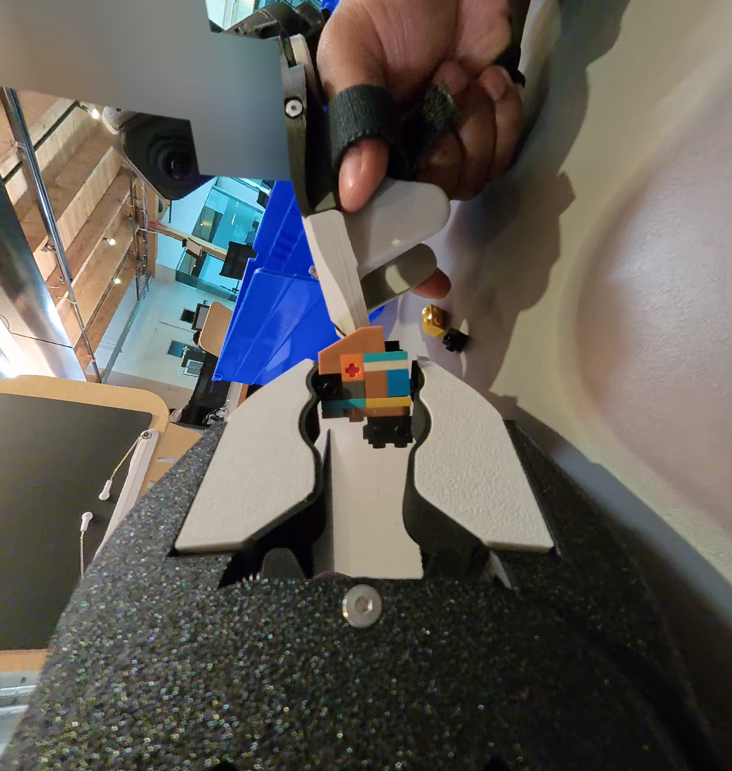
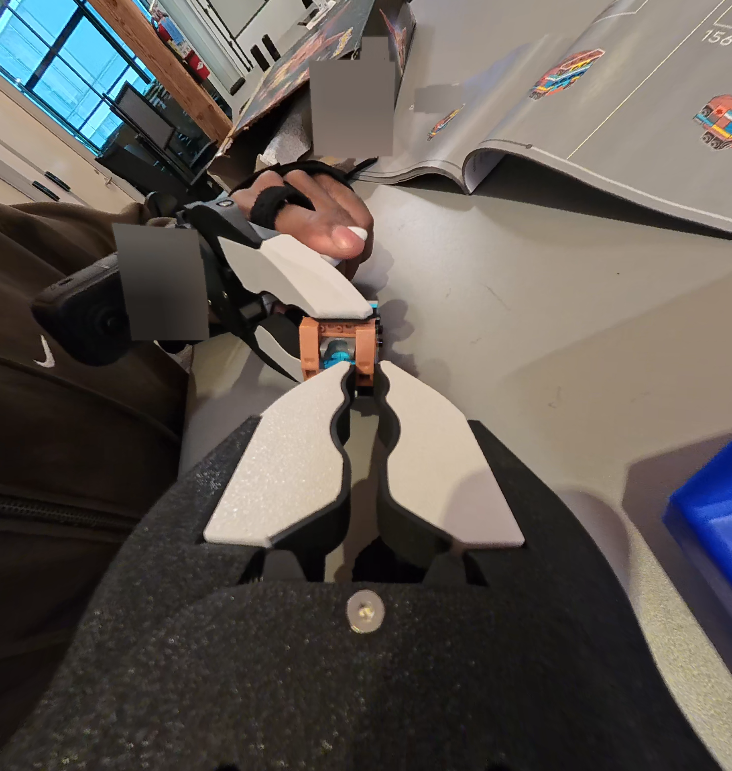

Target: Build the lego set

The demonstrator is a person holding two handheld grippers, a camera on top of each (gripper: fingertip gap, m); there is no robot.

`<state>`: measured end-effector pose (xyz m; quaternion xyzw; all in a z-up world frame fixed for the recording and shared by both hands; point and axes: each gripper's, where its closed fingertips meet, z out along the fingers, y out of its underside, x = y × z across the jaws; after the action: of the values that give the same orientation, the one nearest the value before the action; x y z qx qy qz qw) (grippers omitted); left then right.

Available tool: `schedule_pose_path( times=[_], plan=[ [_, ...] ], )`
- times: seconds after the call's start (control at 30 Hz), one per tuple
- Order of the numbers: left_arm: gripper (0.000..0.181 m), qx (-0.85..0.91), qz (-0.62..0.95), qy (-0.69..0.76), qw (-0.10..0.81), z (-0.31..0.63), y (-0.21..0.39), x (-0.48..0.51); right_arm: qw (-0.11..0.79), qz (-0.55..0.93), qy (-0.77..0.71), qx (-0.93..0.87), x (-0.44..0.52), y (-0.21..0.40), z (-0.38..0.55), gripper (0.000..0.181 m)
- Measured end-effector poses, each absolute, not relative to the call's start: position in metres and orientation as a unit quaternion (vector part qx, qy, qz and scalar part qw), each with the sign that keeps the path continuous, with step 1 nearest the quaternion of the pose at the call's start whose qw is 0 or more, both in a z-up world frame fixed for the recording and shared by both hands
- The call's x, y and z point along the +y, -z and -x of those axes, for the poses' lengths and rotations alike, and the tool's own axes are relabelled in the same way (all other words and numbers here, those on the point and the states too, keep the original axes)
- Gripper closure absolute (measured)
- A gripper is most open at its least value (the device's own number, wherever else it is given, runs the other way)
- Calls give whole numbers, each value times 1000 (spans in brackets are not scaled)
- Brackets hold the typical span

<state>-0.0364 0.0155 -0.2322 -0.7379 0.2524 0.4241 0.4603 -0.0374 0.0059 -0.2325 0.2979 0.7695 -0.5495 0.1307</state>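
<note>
The small lego model [image 1: 366, 386], built of brown, teal, blue, yellow and black bricks with an orange tile bearing a red cross, is held above the table. My left gripper [image 1: 366, 375] is shut on its two sides. My right gripper [image 2: 364, 369] is shut on a brown brick [image 2: 365, 371] at the model's edge. In the left wrist view its fingertips [image 1: 354, 323] come down from above onto the brown slope piece [image 1: 356, 348]. In the right wrist view the model [image 2: 335, 333] shows a hollow brown frame with a teal part inside, and the left gripper's upper finger [image 2: 306, 283] lies over it.
A gold piece [image 1: 433, 319] and a black piece [image 1: 456, 340] lie on the white table [image 2: 522, 313] beyond the model. Blue bins [image 1: 281, 317] stand to one side, with another bin [image 2: 714, 521] at the right. An open instruction booklet [image 2: 606, 104] and the set's box [image 2: 293, 75] lie at the back. Left and right tips are no more than a few centimetres apart.
</note>
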Motion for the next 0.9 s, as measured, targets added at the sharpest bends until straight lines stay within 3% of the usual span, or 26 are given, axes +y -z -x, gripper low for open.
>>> schedule_pose_path(
  times=[0.6, 0.9],
  plan=[
    [140, 213, 752, -377, 497, 37, 228, 14, 148, -303, 562, 755, 5, 229, 38, 174],
    [140, 179, 769, -352, 503, 49, 230, 4, 64, -318, 490, 809, 21, 252, 51, 174]
  ],
)
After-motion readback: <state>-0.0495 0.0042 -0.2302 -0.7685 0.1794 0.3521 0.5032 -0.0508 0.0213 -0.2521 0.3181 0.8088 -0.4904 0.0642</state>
